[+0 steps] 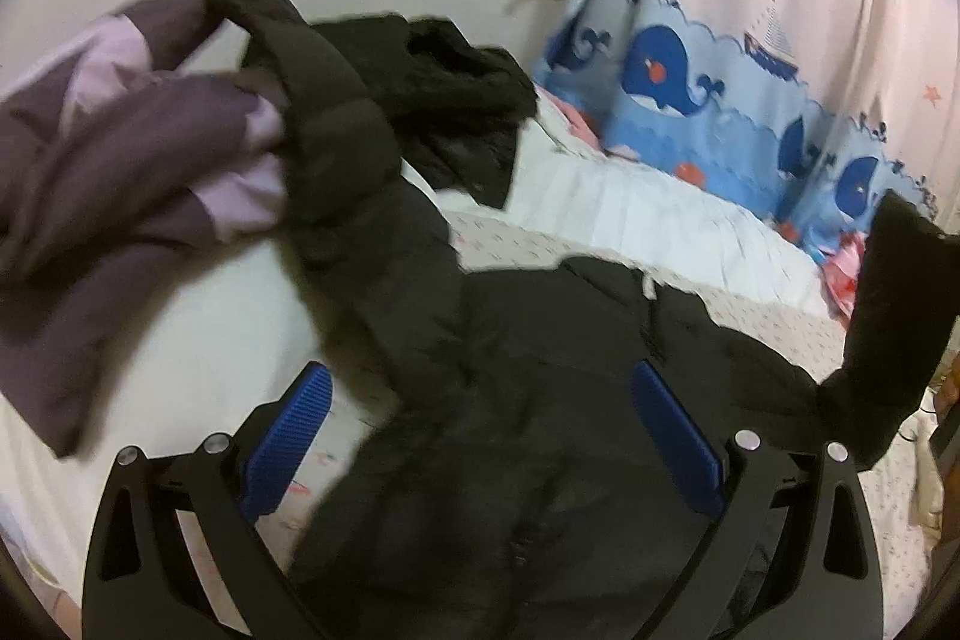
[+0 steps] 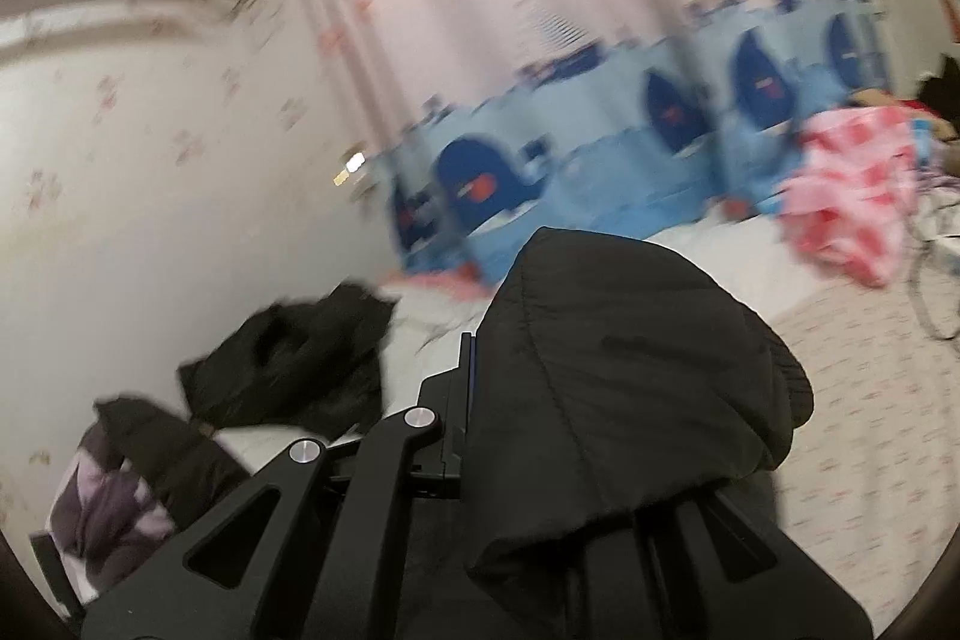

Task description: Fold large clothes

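Black puffer coat [image 1: 510, 460] sprawls unfolded on the bed [image 1: 630, 214], right of a purple jacket [image 1: 120, 148]. Left gripper [image 1: 480, 436] hovers spread above it; right gripper [image 2: 576, 388] clamps its raised sleeve [image 2: 630, 370]. Folding seems barely begun.

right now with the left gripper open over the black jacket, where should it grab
Probably the loose sleeve that runs up and left from the black jacket toward the purple garment. It lies narrow and alone on the bed, so the left gripper could close across it from above. The right gripper already holds the other end.
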`<action>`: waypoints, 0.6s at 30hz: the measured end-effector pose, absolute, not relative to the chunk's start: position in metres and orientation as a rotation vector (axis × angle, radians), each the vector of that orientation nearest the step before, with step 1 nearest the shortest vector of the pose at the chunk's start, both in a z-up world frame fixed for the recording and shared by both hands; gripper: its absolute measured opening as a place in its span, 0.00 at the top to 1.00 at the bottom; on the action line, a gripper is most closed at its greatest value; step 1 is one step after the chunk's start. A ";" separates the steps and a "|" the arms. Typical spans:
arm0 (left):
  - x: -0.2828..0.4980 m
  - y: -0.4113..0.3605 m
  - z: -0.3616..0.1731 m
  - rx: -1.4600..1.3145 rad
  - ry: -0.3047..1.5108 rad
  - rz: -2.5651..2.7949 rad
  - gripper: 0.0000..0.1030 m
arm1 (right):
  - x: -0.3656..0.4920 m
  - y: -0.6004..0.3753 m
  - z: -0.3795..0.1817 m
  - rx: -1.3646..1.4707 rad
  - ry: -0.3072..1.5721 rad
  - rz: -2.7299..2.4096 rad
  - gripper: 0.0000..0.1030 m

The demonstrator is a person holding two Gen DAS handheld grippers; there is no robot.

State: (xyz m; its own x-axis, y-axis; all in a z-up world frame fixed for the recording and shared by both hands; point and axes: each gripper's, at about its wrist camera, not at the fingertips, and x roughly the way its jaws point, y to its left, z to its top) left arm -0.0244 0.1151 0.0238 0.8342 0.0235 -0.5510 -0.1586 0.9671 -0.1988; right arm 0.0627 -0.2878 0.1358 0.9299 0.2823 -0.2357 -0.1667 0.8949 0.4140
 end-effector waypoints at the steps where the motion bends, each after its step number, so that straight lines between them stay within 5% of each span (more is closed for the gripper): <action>1: -0.027 0.117 0.027 -0.229 0.565 0.106 0.07 | 0.071 -0.261 0.129 0.378 0.327 0.264 0.94; 10: -0.030 0.150 0.033 -0.279 0.573 0.146 0.07 | 0.112 -0.082 0.006 0.133 0.667 0.437 0.94; 14: -0.028 0.163 0.030 -0.313 0.602 0.164 0.07 | 0.126 -0.066 -0.050 0.155 0.907 0.529 0.86; 18: -0.029 0.166 0.028 -0.322 0.614 0.165 0.07 | 0.107 -0.069 -0.036 0.225 0.878 0.654 0.44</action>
State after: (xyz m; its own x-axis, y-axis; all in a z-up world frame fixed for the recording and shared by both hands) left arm -0.0290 0.1656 0.0276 0.8067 0.0564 -0.5883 -0.2455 0.9374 -0.2469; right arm 0.1072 -0.0685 -0.0364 0.4603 0.6153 -0.6400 -0.4371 0.7845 0.4399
